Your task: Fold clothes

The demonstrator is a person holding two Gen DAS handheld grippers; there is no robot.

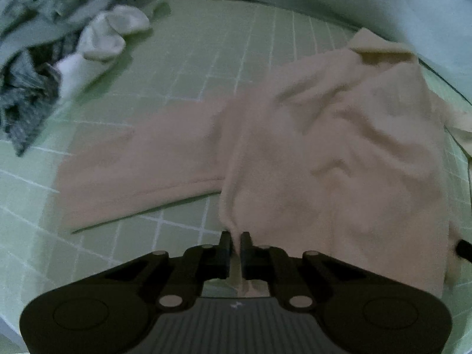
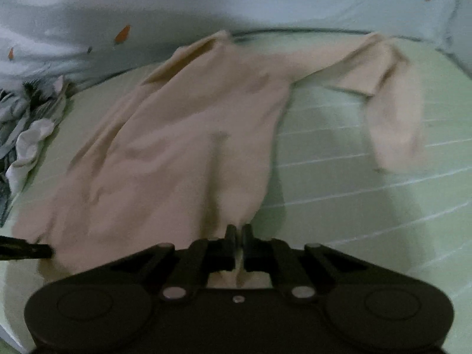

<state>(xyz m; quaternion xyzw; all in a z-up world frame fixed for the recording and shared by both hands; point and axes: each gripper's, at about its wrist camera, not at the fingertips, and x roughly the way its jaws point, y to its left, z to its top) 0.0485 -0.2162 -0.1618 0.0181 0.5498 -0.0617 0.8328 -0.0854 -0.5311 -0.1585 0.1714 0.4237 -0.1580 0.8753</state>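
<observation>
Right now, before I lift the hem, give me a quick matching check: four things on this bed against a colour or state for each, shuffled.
Things:
1. long-sleeved top
2. socks
3. bed cover
4. left gripper

Descriptions:
A. white, bunched beside the clothes pile
B. shut on the top's hem
C. pale green with a white grid
D. beige, spread out, sleeves out to the sides

Pairs: 1-D, 2-A, 3-C, 4-B
</observation>
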